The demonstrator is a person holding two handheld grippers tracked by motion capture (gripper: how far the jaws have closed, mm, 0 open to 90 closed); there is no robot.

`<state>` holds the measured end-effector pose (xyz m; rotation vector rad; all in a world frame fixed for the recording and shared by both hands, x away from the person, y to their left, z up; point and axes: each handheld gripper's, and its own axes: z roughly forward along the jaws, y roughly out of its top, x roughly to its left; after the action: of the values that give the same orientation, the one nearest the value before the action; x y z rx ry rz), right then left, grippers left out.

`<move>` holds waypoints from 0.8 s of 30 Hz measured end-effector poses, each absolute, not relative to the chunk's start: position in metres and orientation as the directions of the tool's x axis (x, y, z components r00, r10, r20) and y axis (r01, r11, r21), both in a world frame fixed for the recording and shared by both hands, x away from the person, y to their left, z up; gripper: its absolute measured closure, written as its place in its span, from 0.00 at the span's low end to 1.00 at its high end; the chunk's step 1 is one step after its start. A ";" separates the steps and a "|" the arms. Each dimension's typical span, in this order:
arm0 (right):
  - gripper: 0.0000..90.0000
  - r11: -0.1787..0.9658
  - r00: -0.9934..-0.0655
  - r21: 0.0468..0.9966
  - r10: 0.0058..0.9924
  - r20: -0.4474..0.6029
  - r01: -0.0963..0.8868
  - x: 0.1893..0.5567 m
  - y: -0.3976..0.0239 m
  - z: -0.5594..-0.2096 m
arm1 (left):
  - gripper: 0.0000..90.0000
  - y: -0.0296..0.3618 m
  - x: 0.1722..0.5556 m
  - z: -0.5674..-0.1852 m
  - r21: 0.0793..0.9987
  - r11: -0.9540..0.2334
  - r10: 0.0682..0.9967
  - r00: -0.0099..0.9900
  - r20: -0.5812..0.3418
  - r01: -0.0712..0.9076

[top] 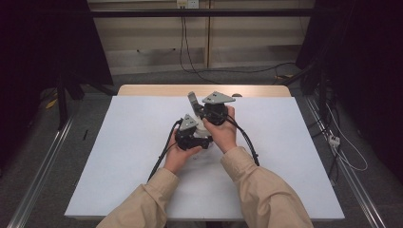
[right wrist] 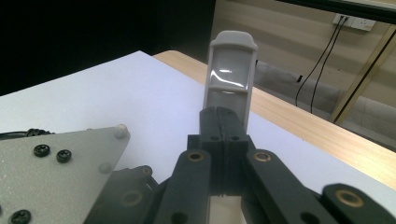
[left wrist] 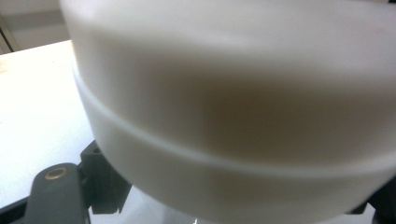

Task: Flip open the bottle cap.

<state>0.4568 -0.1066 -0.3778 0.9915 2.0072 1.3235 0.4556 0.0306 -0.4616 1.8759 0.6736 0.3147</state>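
The right gripper (right wrist: 224, 135) clamps a grey flip-top cap (right wrist: 231, 77) mid-table; the left gripper (top: 192, 137), just nearer, pinches what looks like a white bottle (left wrist: 233, 116). Either thin pinch could slip if twisted.

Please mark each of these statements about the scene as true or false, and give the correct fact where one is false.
1. The right tool is shut on a flat grey plastic piece with a glossy window. True.
2. The grey piece lies flat on the table. False: it stands up from the jaws, above the white table sheet.
3. A pale cream round container sits very close before the left tool's camera. True.
4. The two hands are far apart, at opposite table edges. False: the left hand and right hand are close together near the middle.
5. The person wears black sleeves. False: the sleeves are beige.
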 end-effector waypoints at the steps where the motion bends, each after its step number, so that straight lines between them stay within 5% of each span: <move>1: 1.00 0.247 -0.589 0.926 0.808 -0.034 0.285 0.457 -0.107 -0.378 | 0.20 0.031 0.456 -0.462 0.913 -0.273 0.585 0.806 -0.093 0.304; 24: 1.00 0.246 -0.589 0.921 0.808 -0.023 0.301 0.462 -0.104 -0.383 | 0.20 0.030 0.455 -0.462 0.912 -0.274 0.587 0.805 -0.092 0.305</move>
<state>0.4618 -0.1042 -0.3825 1.0077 2.0200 1.3247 0.4553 0.0302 -0.4616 1.8779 0.6752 0.3166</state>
